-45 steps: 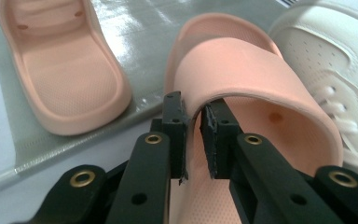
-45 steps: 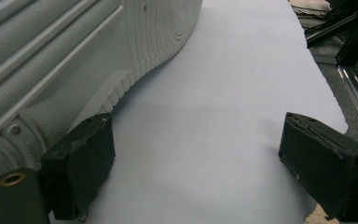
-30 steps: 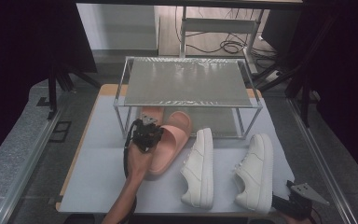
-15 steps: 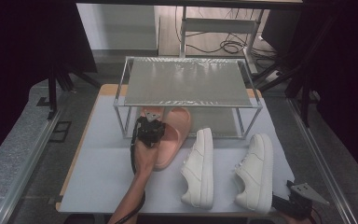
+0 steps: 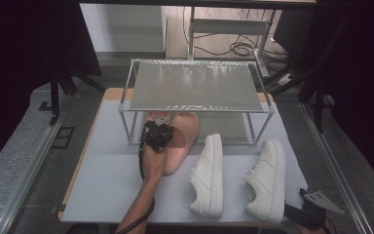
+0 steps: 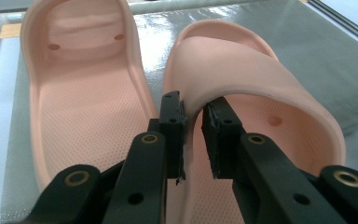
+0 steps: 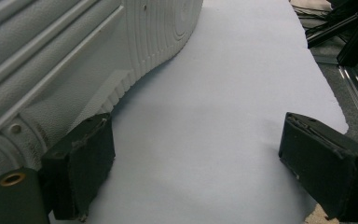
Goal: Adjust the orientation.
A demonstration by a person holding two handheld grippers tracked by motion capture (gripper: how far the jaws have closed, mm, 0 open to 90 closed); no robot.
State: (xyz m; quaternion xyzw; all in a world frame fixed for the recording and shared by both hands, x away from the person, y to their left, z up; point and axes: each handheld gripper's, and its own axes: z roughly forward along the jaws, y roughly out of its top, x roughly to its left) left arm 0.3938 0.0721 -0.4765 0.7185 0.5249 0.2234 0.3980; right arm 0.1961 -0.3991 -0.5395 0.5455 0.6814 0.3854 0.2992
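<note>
**Nearly there: pink slippers going under the rack, sneakers waiting**

Seemingly the work is stowing shoes on the low shelf of the wire rack [image 5: 197,92]. The left gripper [image 6: 193,135] has just been opening its jaws, yet the strap edge of the right-hand pink slipper [image 6: 256,88] sits between the pads, pinched or barely let go; I cannot say which. That slipper lies half under the rack, beside its mate, the other pink slipper [image 6: 84,93]. Two white sneakers [image 5: 209,173] are left on the bench [image 5: 107,185], not yet moved.

From the high view both slippers blur into one pink shape; the left gripper view separates them. The right gripper [image 7: 196,163] rests wide open beside a sneaker sole at the bench's near corner.
</note>
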